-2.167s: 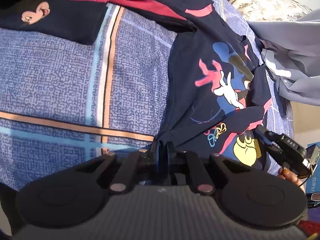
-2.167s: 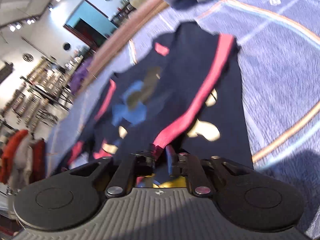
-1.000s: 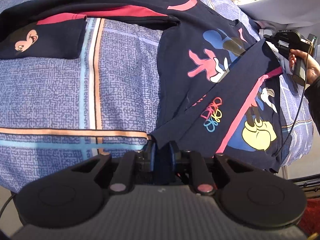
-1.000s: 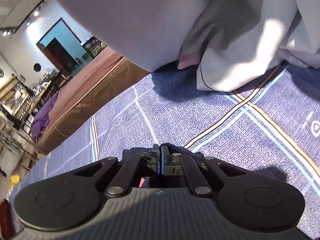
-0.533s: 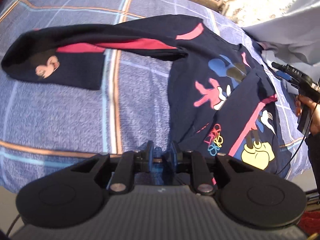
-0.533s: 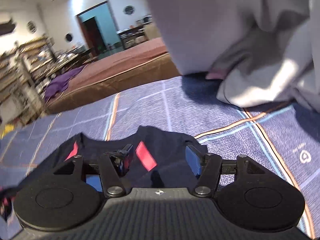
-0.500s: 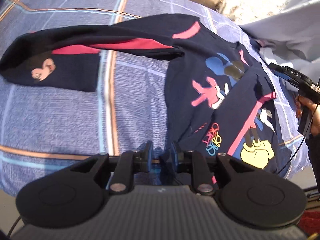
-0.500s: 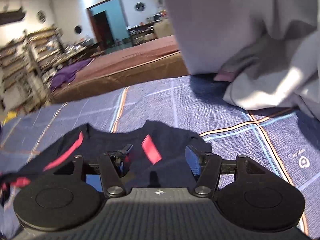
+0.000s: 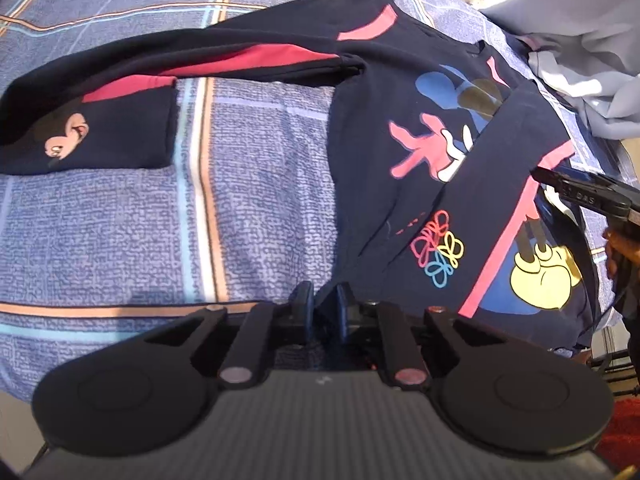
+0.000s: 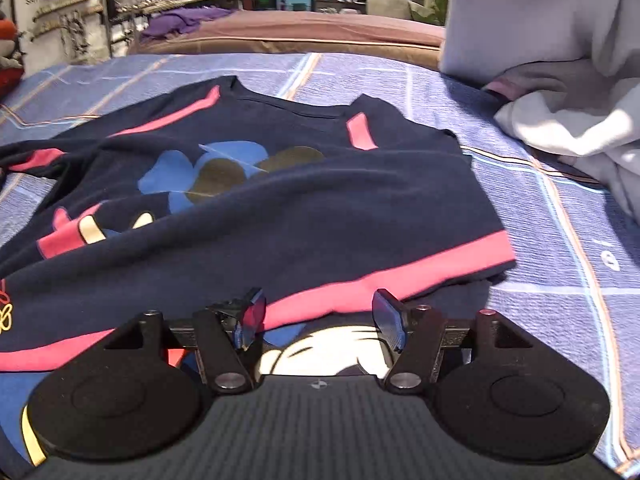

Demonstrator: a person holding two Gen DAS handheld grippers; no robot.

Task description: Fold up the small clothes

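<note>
A navy long-sleeve shirt (image 9: 400,92) with pink stripes and cartoon prints lies on a blue patterned bedsheet (image 9: 120,220). One sleeve (image 9: 100,120) stretches out to the left. The other sleeve (image 9: 504,184) lies folded across the shirt's front. My left gripper (image 9: 322,306) is shut on the shirt's near hem corner. My right gripper (image 10: 320,316) is open and empty, just above the folded sleeve (image 10: 320,248) near its pink stripe; it also shows at the right edge of the left wrist view (image 9: 580,192).
A pile of pale grey cloth (image 10: 560,80) lies on the bed at the far right, also seen in the left wrist view (image 9: 580,52). A brown bed (image 10: 300,36) and cluttered shelves (image 10: 80,4) stand beyond the bedsheet.
My right gripper let go of the folded sleeve, opened, and pulled back over the shirt. My left gripper stays shut on the hem and has hardly moved.
</note>
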